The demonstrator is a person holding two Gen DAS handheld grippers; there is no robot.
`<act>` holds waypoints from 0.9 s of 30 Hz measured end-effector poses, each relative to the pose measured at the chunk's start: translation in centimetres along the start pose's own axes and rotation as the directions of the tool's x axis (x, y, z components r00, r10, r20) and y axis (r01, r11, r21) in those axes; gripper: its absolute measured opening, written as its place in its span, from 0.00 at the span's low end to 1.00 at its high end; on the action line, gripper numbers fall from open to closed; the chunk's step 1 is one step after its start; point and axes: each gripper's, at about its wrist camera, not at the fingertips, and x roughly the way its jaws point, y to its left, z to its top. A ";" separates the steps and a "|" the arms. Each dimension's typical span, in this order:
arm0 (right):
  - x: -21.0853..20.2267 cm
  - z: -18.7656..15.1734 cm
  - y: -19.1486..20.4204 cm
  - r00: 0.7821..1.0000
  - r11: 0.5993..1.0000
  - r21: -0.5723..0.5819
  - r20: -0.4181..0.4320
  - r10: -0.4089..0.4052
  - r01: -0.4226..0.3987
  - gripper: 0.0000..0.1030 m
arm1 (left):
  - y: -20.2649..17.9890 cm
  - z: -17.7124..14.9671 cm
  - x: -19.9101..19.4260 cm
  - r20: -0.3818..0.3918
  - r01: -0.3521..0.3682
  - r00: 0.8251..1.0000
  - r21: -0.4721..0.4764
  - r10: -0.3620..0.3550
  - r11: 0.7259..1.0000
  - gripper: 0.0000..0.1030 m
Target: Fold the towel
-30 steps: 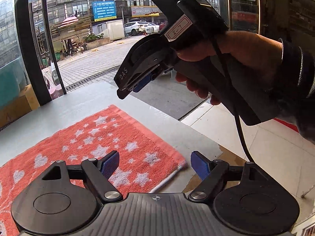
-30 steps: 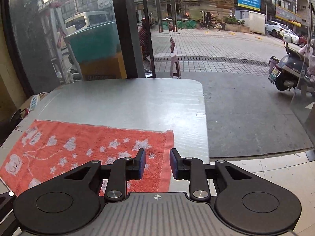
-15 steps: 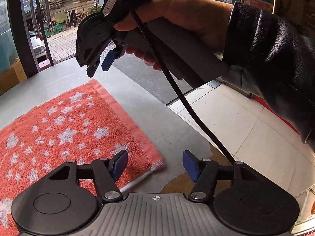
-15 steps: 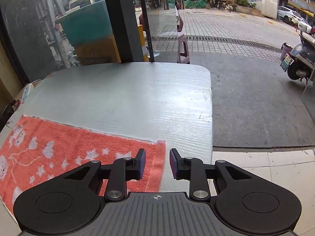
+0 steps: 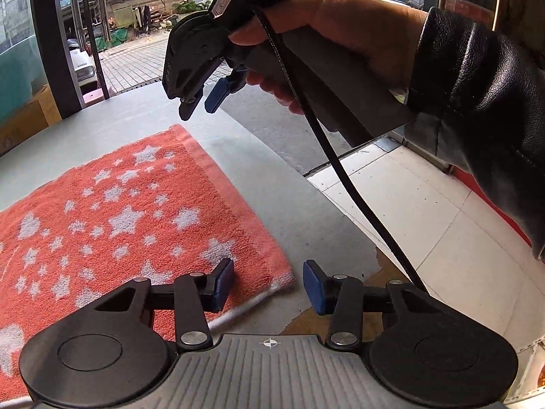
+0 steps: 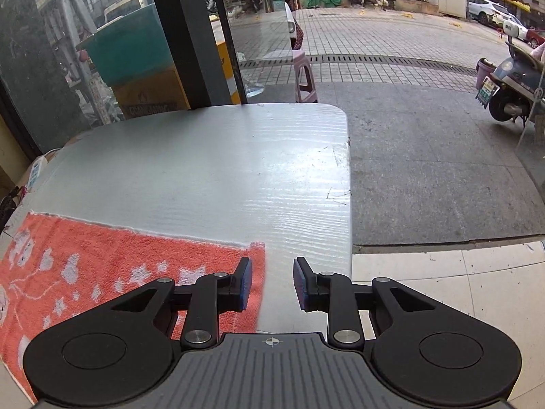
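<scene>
Coral-orange terry towel (image 5: 112, 218) with white stars lies flat on the pale grey ribbed table (image 6: 218, 170), its short hemmed edge near the table's right side. Left claw (image 5: 269, 286) hangs low over the near corner of that edge; its blue pads are closing, one pad over the cloth, the other over bare table, the corner between them but not pinched yet. Right claw (image 5: 199, 100), seen from the left wrist view, hovers above the far corner, held in a hand (image 5: 340, 37) with a black leather sleeve (image 5: 483, 102), a black cable (image 5: 340, 170) trailing down. In its own view the right claw (image 6: 272, 284) stands partly open with nothing gripped, the left pad over the towel's (image 6: 102, 272) edge, the right one over bare table
</scene>
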 end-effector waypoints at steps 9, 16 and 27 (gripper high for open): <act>-0.3 0.3 -0.6 0.999 0.999 0.023 0.007 -0.038 0.038 0.27 | -0.1 -0.2 -0.3 0.004 -0.023 1.000 0.005 0.023 1.000 0.28; 0.1 0.3 -1.0 0.999 0.998 0.033 -0.009 -0.046 0.046 0.27 | 0.3 -0.2 -0.2 0.009 -0.035 0.999 -0.014 0.035 0.999 0.18; 2.3 1.0 -0.9 0.997 0.995 0.094 -0.079 -0.023 0.030 0.27 | 1.1 -0.1 -0.1 0.007 -0.024 1.000 -0.067 0.025 0.997 0.10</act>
